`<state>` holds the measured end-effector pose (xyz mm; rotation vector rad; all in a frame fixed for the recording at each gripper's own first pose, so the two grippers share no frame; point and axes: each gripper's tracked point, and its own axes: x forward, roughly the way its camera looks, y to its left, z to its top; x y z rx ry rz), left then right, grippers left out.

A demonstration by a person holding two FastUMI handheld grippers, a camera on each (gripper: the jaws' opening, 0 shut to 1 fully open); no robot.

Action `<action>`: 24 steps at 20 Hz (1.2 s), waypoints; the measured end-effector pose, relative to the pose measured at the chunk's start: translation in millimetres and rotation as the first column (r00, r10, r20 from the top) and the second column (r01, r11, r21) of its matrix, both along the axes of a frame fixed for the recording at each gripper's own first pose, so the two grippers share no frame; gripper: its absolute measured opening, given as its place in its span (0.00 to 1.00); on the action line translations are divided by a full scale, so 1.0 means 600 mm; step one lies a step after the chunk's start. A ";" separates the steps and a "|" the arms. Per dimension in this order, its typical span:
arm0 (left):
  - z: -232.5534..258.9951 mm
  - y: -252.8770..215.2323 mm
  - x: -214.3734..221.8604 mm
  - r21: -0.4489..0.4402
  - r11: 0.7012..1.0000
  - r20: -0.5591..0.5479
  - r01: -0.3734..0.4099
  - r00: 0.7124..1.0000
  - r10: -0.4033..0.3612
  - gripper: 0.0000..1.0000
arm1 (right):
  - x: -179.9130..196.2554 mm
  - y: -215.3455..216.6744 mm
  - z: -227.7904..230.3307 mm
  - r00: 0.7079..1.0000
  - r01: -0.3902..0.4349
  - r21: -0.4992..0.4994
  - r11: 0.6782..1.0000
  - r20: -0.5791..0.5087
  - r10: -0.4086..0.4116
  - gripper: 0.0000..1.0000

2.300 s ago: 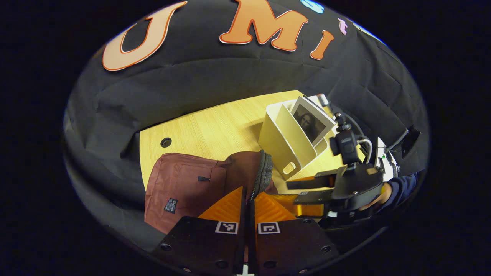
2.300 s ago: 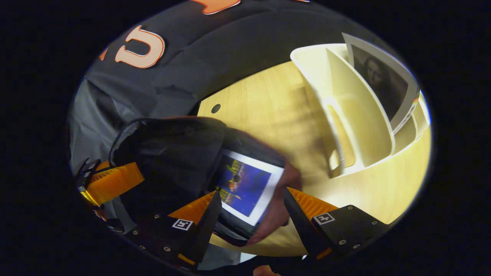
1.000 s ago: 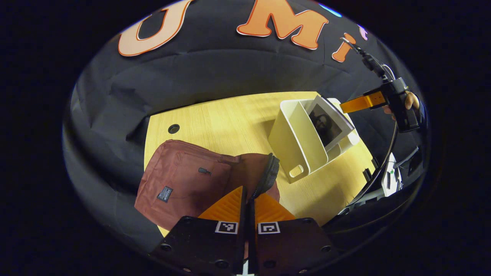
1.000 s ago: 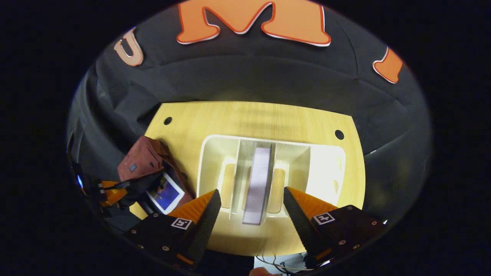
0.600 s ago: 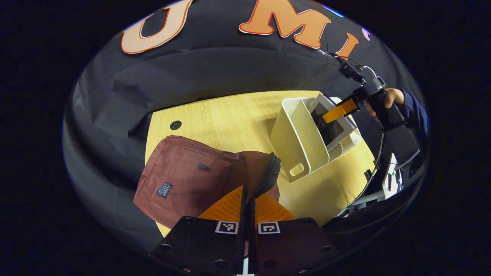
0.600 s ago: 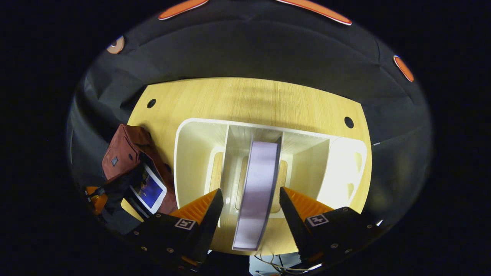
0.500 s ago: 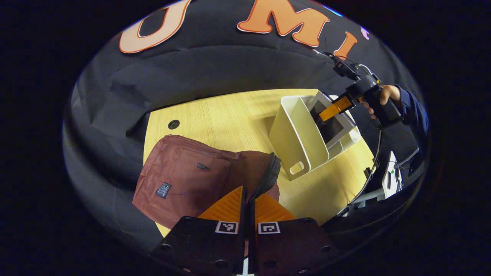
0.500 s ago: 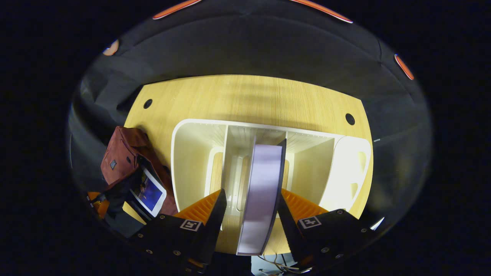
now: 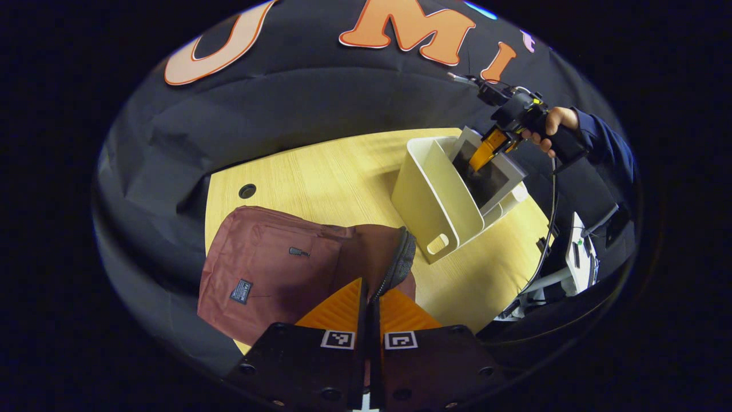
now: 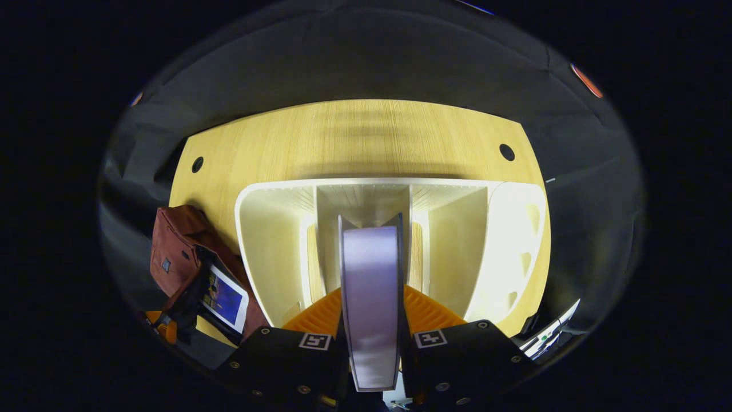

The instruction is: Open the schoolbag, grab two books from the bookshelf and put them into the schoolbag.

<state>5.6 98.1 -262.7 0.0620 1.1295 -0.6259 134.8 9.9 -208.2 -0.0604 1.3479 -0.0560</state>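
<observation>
Nearest in the right gripper view: right gripper (image 10: 372,320), jaws clenched on the upright book (image 10: 372,286), 1 finger pressed to each cover, page edge facing the camera. Book standing in the middle slot of the cream bookshelf (image 10: 269,240); shelf resting on the wooden desk (image 10: 354,134). Off to the lower left, maroon schoolbag (image 10: 174,240) lying open, 1 blue-covered book (image 10: 224,297) poking out of its mouth. Farther back, 2 round holes near the desk's far corners.

Nearest in the left gripper view: left gripper (image 9: 368,303), jaws clenched on the zipper edge of the schoolbag (image 9: 269,263), holding the flap up. Bag flat on the desk (image 9: 337,177), front pocket to the left. Beyond it on the right, bookshelf (image 9: 426,194) with the book (image 9: 486,177) leaning inside. Farthest, right gripper (image 9: 486,157) reaching down onto that book, held by a hand (image 9: 552,123) in a dark sleeve (image 9: 603,146).
</observation>
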 end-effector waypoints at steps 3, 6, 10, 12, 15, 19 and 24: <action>0.002 0.000 -0.001 -0.006 1.000 0.016 0.021 1.000 -0.021 0.05 | -0.015 0.006 0.056 0.998 -0.001 0.011 1.000 0.057 0.001 0.38; 0.005 0.000 0.000 -0.012 0.999 0.030 0.040 0.999 -0.040 0.05 | -0.033 0.008 0.112 0.994 0.001 0.021 1.000 0.109 -0.004 0.37; 0.005 0.004 -0.001 -0.021 0.998 0.043 0.058 0.997 -0.057 0.05 | -0.059 0.008 0.190 0.985 -0.009 0.012 1.000 0.175 0.006 0.38; 0.005 0.006 -0.003 -0.027 0.998 0.046 0.064 0.997 -0.063 0.05 | -0.072 0.010 0.224 0.979 -0.011 0.011 1.000 0.204 0.008 0.37; 0.003 0.007 -0.003 -0.034 0.997 0.049 0.070 0.996 -0.069 0.05 | -0.094 0.017 0.261 0.971 -0.015 0.016 1.000 0.238 0.011 0.37; 0.002 0.009 -0.004 -0.038 0.996 0.055 0.085 0.995 -0.082 0.05 | -0.128 0.035 0.288 0.964 -0.030 0.039 0.999 0.265 0.019 0.36; 0.000 0.007 -0.008 -0.035 0.992 0.060 0.125 0.991 -0.123 0.05 | -0.162 0.064 0.283 0.956 -0.010 0.105 0.994 0.291 -0.022 0.36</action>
